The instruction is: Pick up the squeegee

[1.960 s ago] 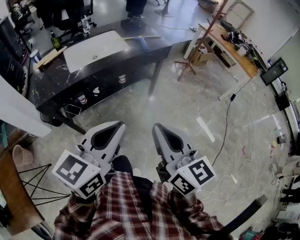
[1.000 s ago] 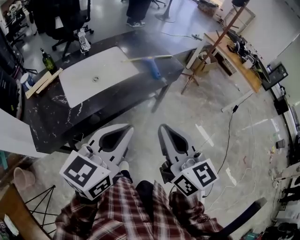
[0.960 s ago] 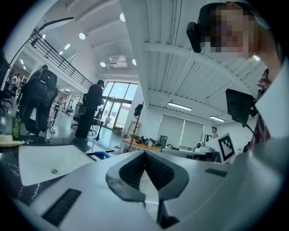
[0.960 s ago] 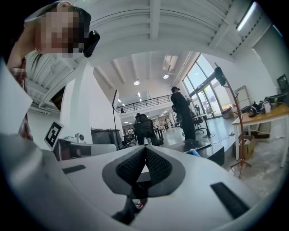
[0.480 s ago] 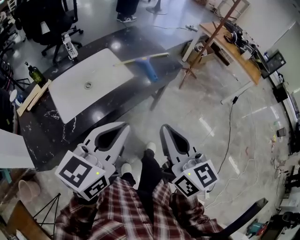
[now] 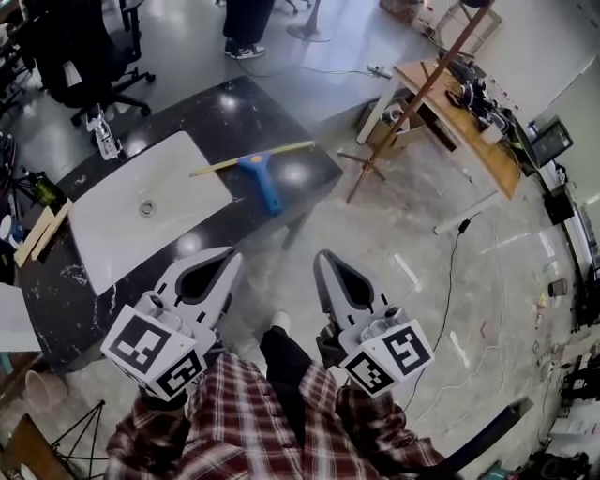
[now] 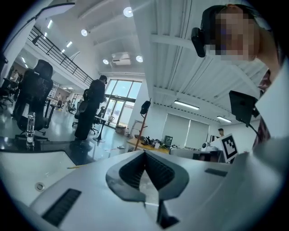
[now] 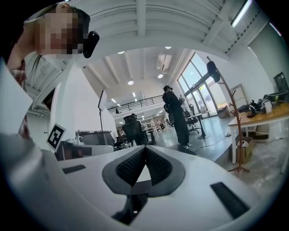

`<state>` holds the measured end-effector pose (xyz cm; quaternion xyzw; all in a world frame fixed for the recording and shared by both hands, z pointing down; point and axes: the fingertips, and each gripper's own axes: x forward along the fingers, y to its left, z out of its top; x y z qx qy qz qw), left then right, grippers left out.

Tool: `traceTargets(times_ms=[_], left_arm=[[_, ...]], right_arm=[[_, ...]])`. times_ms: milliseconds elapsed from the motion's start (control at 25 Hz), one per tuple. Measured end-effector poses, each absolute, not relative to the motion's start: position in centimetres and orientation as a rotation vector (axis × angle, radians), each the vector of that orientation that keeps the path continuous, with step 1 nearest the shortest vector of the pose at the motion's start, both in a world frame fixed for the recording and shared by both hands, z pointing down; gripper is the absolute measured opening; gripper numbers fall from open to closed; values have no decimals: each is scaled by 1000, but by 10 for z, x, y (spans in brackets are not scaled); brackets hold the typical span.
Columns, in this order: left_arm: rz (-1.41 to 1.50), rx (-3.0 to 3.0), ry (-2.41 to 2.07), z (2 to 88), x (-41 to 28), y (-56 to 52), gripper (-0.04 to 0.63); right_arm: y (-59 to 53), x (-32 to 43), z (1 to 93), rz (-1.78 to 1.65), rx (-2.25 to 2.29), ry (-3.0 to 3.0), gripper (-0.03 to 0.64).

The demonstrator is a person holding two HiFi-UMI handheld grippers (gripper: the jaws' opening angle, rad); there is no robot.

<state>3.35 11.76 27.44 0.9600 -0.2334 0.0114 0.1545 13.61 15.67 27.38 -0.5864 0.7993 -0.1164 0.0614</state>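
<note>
The squeegee point(image 6: 263, 178) lies on the black table point(image 6: 230, 108). It has a blue handle and a long pale yellow blade, and it rests beside a white panel point(image 6: 141, 216). Both grippers are held side by side over the floor, short of the table's near edge. My left gripper point(image 6: 228, 255) is shut and empty, and so is my right gripper point(image 6: 323, 255). In the left gripper view the jaws point(image 7: 144, 152) meet at the tips, and a thin yellow strip point(image 7: 77, 166) of the blade shows past them. The right gripper point(image 8: 144, 148) points across the room at level height.
A wooden coat stand point(image 6: 412, 98) and a cluttered wooden desk point(image 6: 464, 103) stand to the right of the table. A cable point(image 6: 452, 272) runs over the floor. An office chair point(image 6: 70, 47), a spray bottle point(image 6: 99, 131) and a person's legs point(image 6: 242, 28) are beyond the table.
The table and squeegee have slid down and left in the head view and look nearer. Both grippers stay shut and side by side.
</note>
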Motion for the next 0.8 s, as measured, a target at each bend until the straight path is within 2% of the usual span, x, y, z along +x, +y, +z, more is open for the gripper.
traceTargets(times_ms=[360,800], left_arm=[[14,2702,-844,272,74,75,9],[11,2646,-938,278,63,-2,9]], right_arm=[[105,191,270,-380,-1651,2539,12],[15,171,282,-441,-1553,2626,12]])
